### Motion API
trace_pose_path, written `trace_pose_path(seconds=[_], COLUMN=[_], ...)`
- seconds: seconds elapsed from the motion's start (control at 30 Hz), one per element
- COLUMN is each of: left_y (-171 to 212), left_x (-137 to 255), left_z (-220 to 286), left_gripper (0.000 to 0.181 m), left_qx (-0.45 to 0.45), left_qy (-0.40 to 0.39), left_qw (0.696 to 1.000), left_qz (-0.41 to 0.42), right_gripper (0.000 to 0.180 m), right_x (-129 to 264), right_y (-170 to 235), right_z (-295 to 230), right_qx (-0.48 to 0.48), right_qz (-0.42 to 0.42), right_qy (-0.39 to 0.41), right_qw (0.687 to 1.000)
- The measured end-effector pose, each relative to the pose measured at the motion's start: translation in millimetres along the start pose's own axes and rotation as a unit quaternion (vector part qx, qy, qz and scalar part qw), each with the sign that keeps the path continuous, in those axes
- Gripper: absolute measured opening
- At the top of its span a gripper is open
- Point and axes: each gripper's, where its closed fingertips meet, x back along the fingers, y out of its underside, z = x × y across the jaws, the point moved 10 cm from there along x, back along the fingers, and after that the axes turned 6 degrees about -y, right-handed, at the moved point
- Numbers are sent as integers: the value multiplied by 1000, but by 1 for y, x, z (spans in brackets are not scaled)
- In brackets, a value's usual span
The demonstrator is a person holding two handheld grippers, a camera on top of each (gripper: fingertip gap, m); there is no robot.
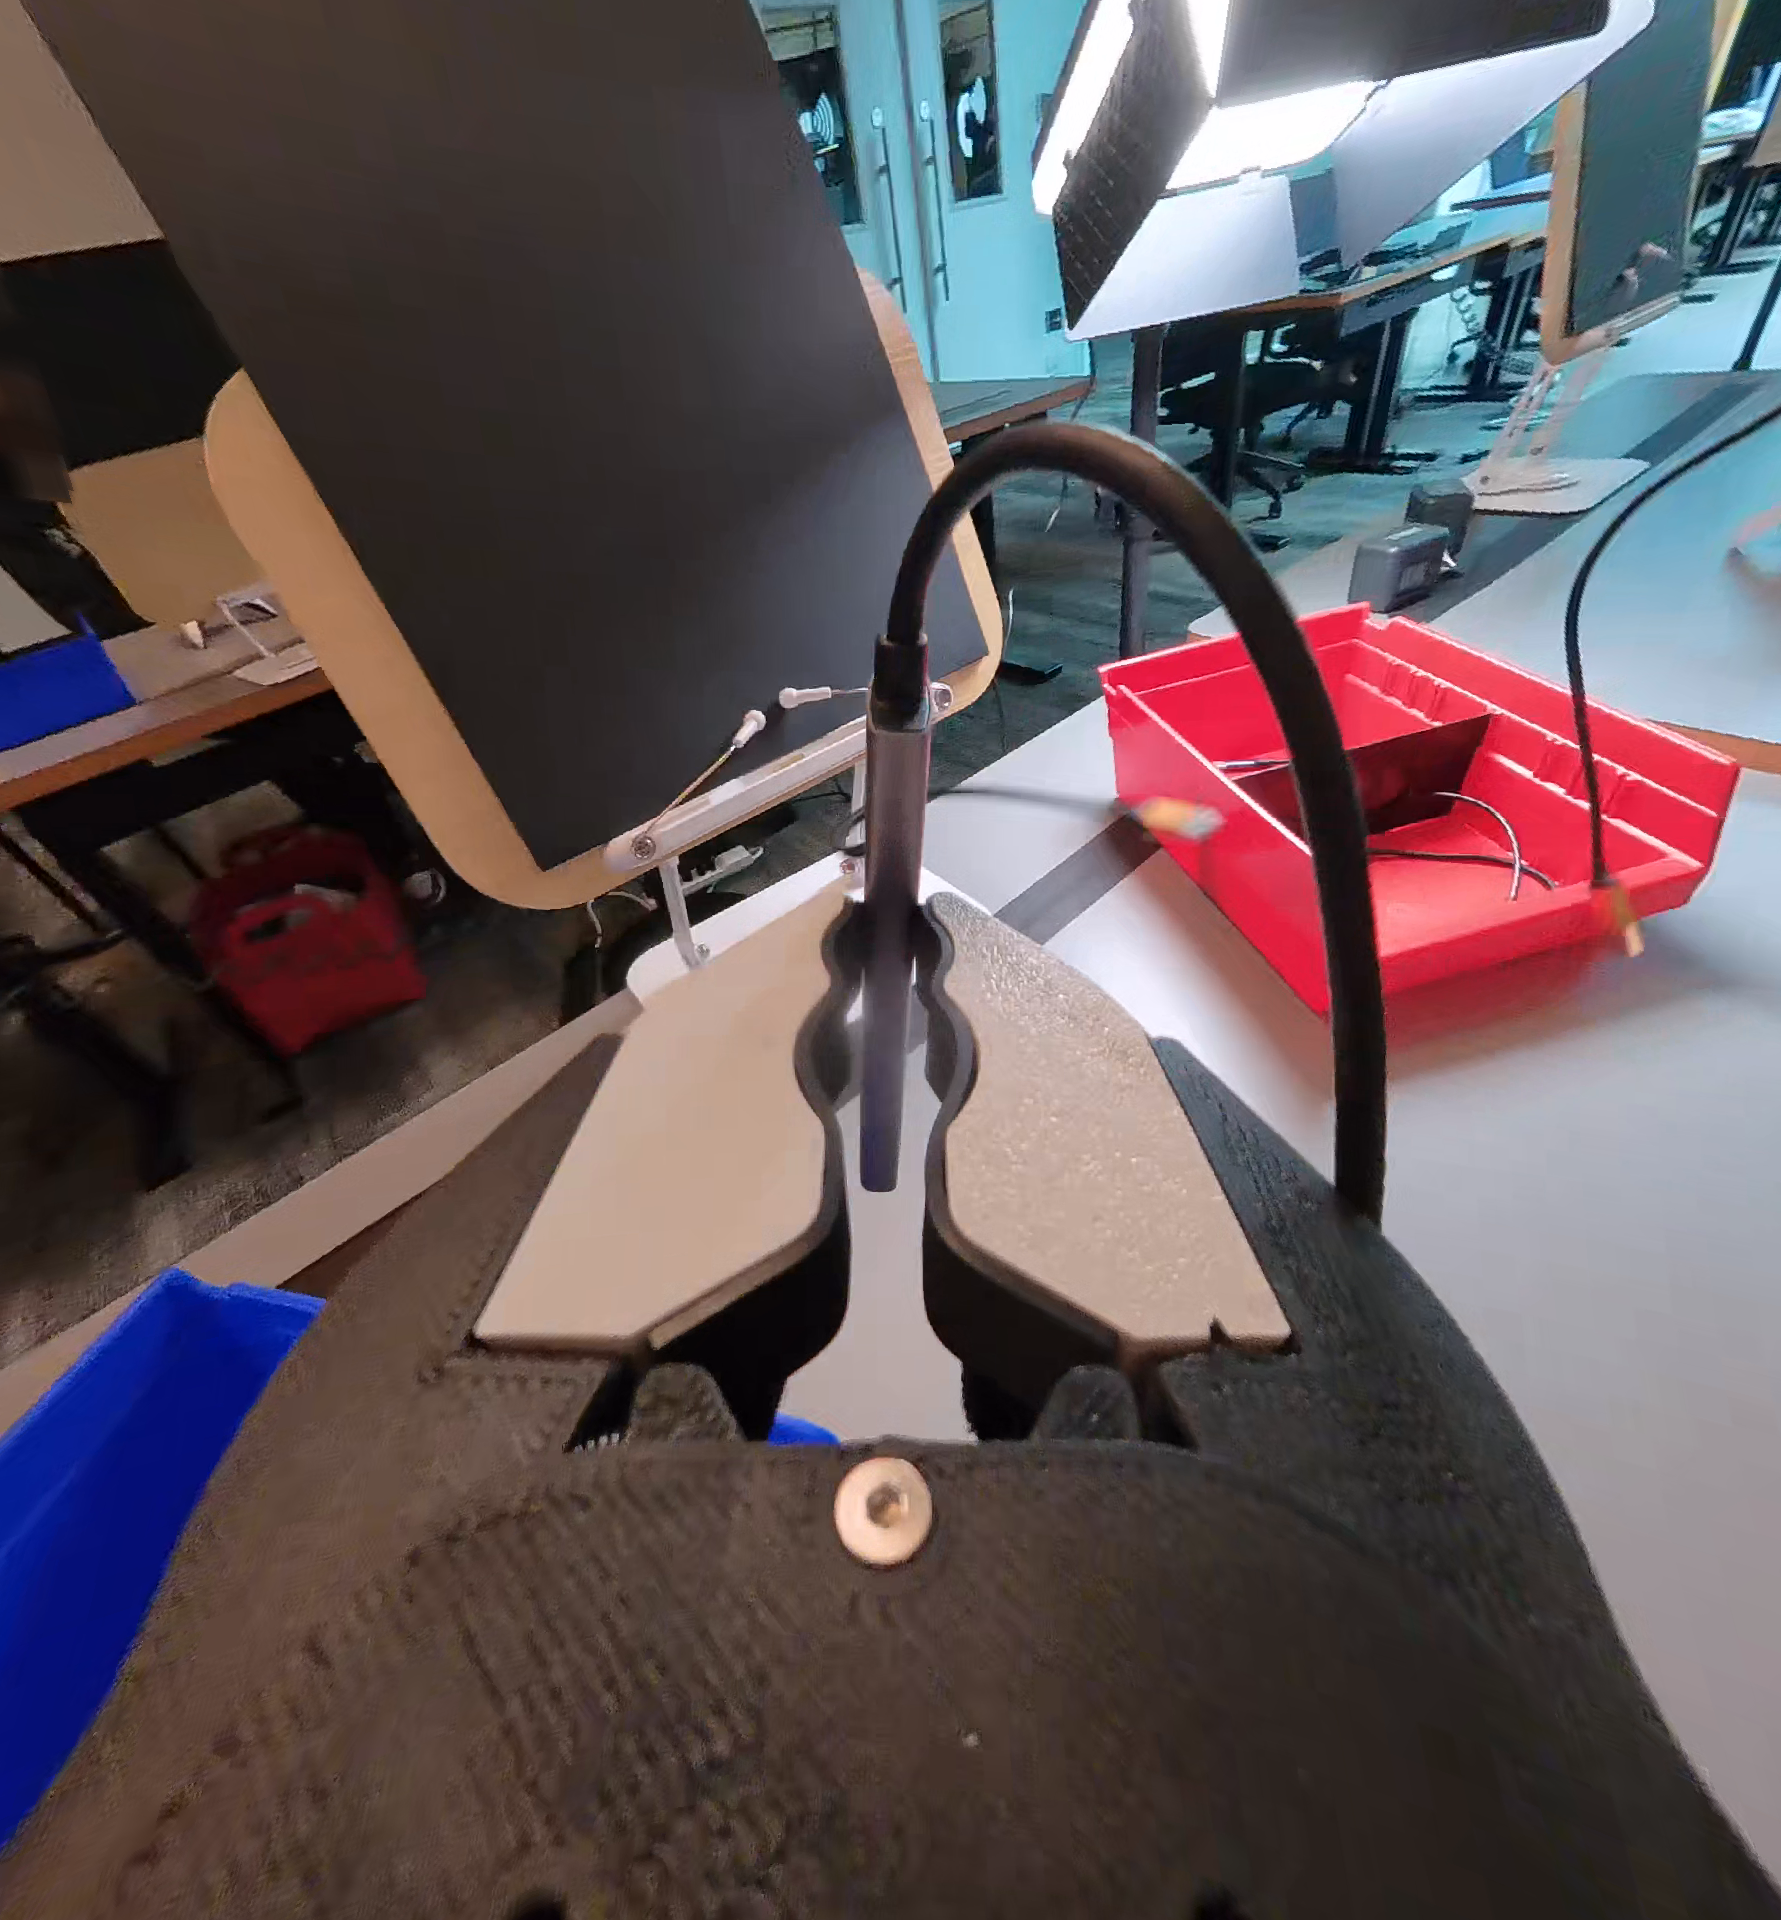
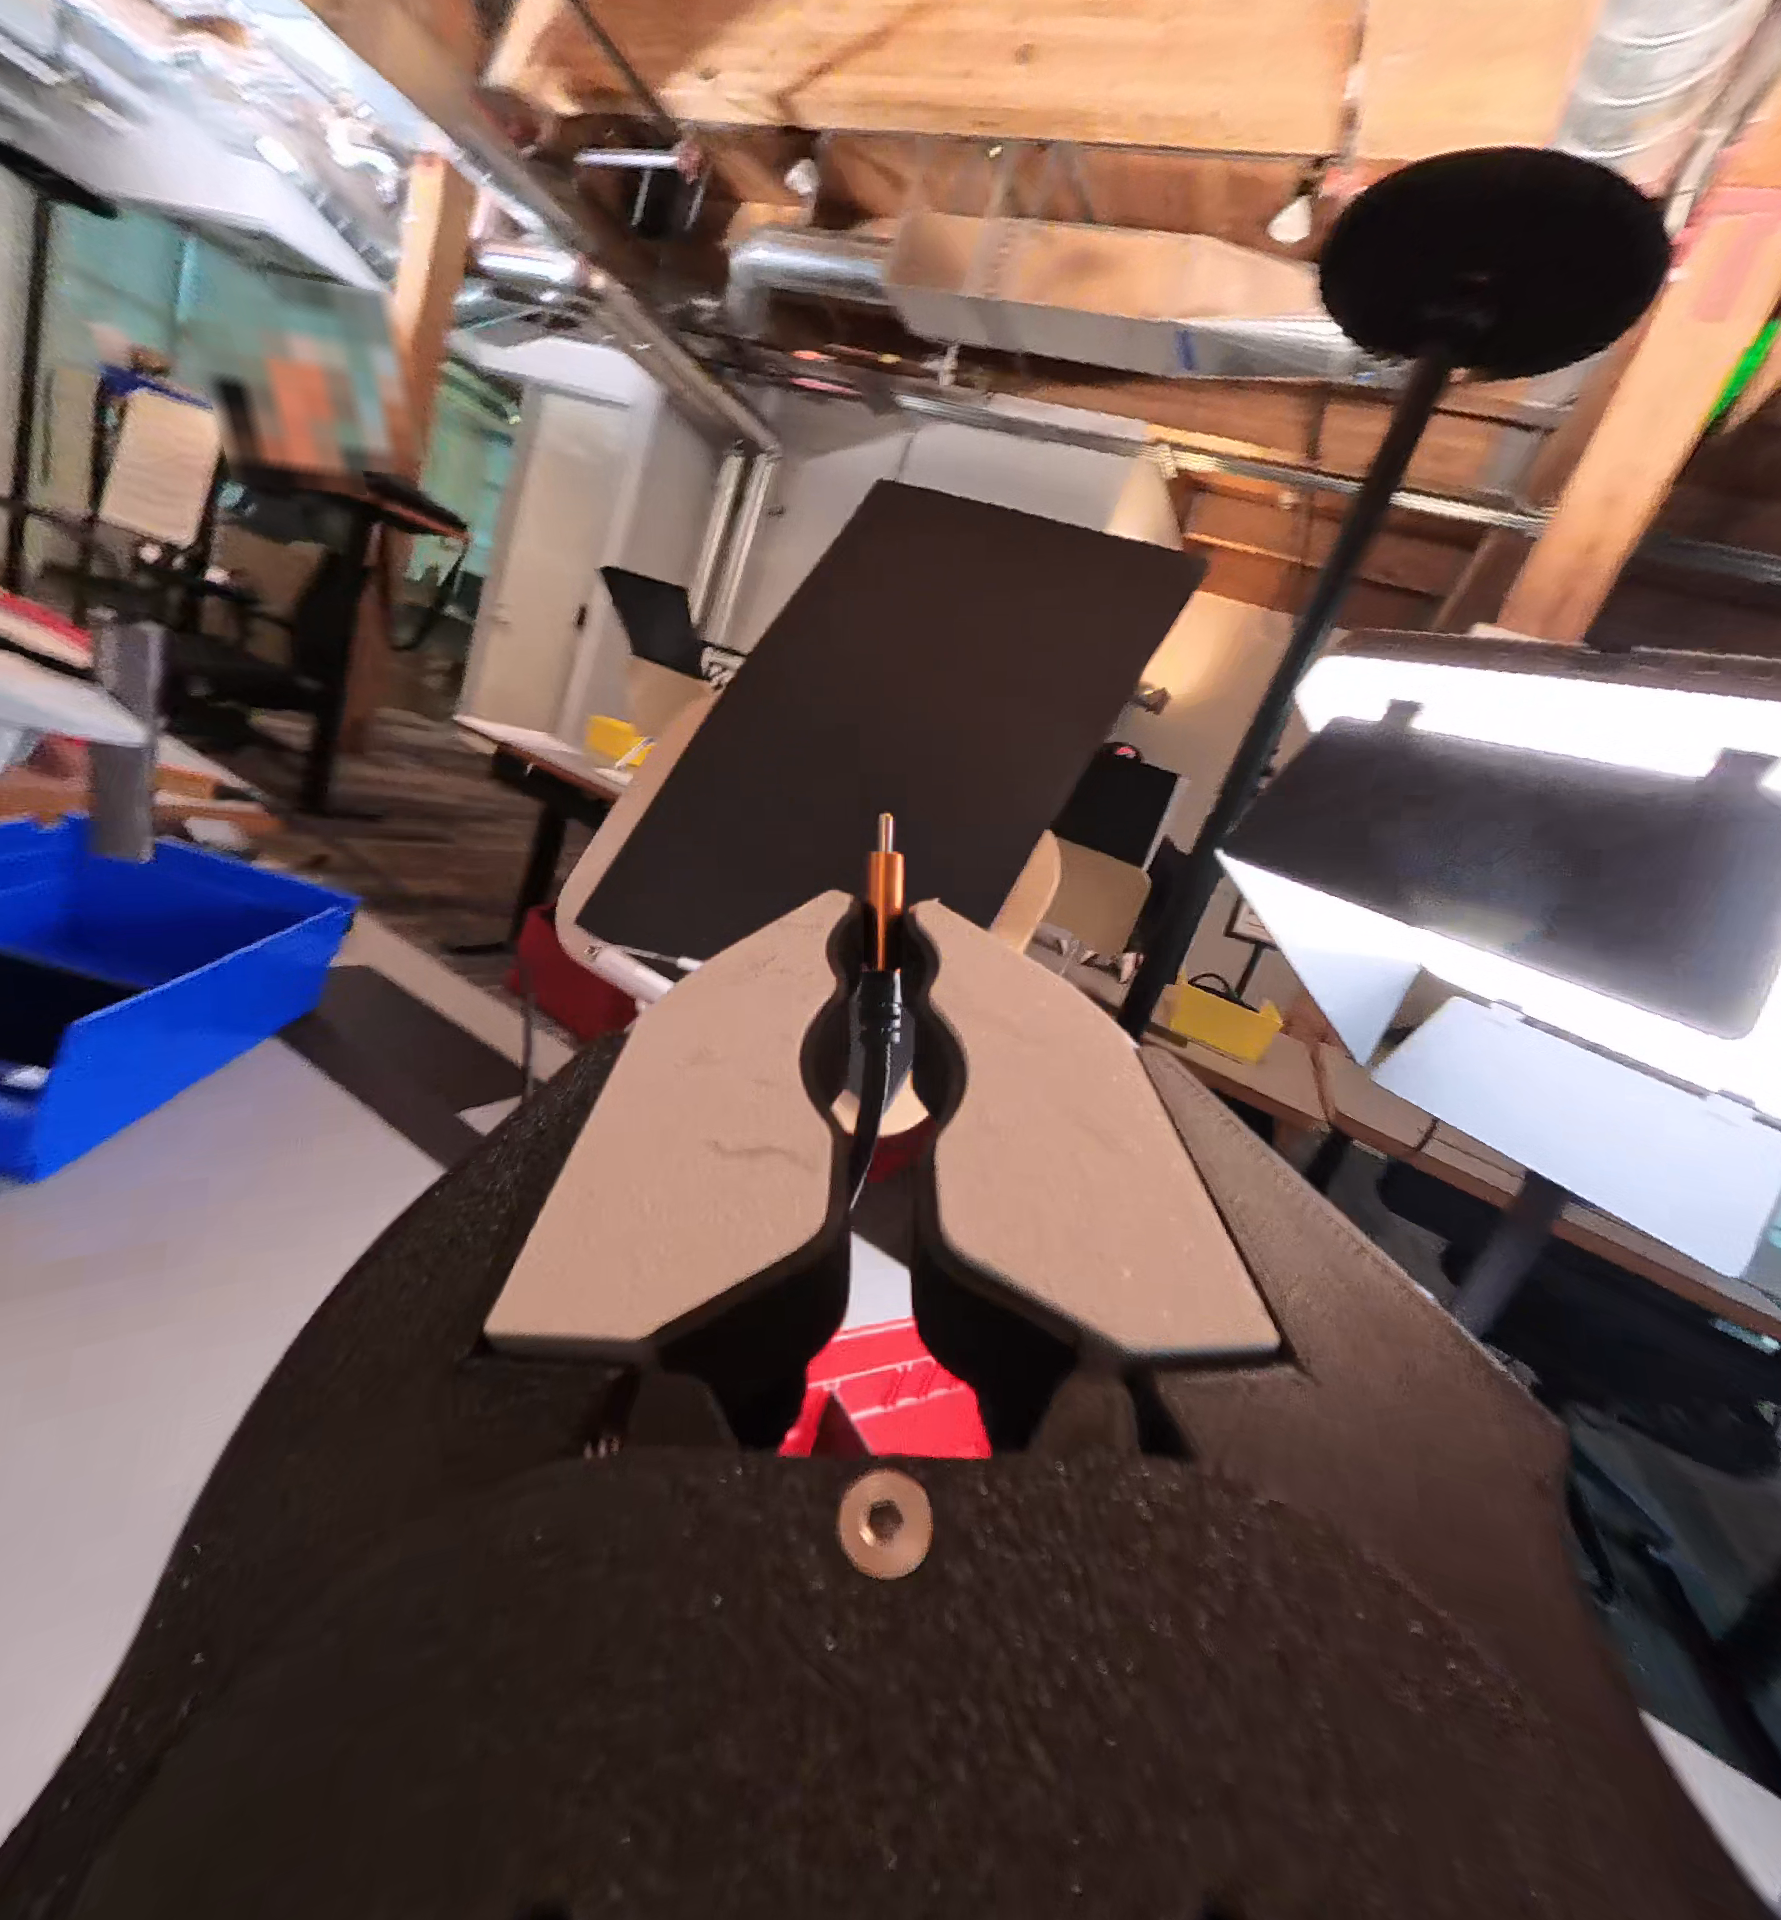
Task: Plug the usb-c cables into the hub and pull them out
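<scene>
My left gripper (image 1: pixel 888 920) is shut on a slim grey hub (image 1: pixel 891 831), held edge-on and upright above the grey table. The hub's thick black lead (image 1: pixel 1312 727) arcs up and over to the right, behind my right finger. My right gripper (image 2: pixel 884 912) is shut on the orange plug of a usb-c cable (image 2: pixel 884 883). Its metal tip points up past my fingertips and its thin black cord runs back between the fingers. In the left wrist view a second braided cable with an orange plug (image 1: pixel 1624 920) hangs over the red bin.
A red bin (image 1: pixel 1437 821) holding thin black cables sits on the table (image 1: pixel 1488 1247) to the right; a small orange and blue plug (image 1: pixel 1177 818) lies by its left edge. A blue bin (image 2: pixel 117 987) sits at the left. A tilted black board (image 1: pixel 553 468) and bright light panels (image 2: pixel 1592 883) stand behind. My right fingertips sit around 35 cm from my left ones.
</scene>
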Motion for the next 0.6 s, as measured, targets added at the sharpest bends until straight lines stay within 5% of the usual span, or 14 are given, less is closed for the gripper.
trace_pose_path(seconds=[0.23, 0.6], left_y=[-1, -9], left_x=[-3, -2], left_z=[10, 27], left_gripper=[10, 10], left_qx=[9, -11], left_qy=[61, 125], left_qw=[998, 991], left_qz=[16, 41], right_gripper=[6, 6], right_x=[-19, -36], right_y=[31, 68], right_z=[2, 5], right_qx=[37, -10], right_qz=[9, 85], right_qy=[78, 46], right_qw=[996, 995])
